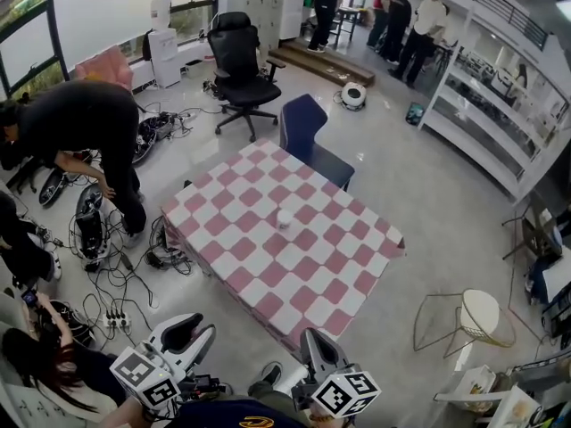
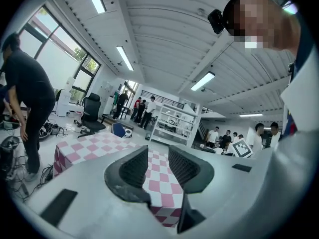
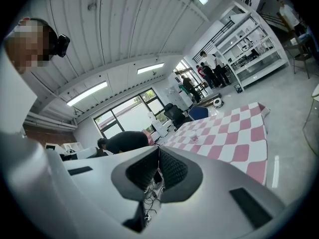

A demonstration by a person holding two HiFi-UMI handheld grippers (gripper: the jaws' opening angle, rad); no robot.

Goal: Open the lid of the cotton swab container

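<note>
A small white cotton swab container [image 1: 285, 218] stands near the middle of the pink-and-white checkered table [image 1: 330, 266], its lid on. Both grippers are held low and well short of the table's near corner, far from the container. My left gripper [image 1: 185, 335] [image 2: 158, 158] points at the table; its jaws stand a little apart with nothing between them. My right gripper [image 1: 314, 344] [image 3: 159, 156] has its jaws pressed together and holds nothing. In the right gripper view the container [image 3: 193, 139] is a tiny speck on the cloth.
A blue chair [image 1: 306, 132] stands at the table's far side and a black office chair [image 1: 237, 65] beyond it. A person in black [image 1: 85, 127] bends over cables and gear on the floor at left. A wire stool [image 1: 473, 319] stands at right, shelving [image 1: 500, 123] behind it.
</note>
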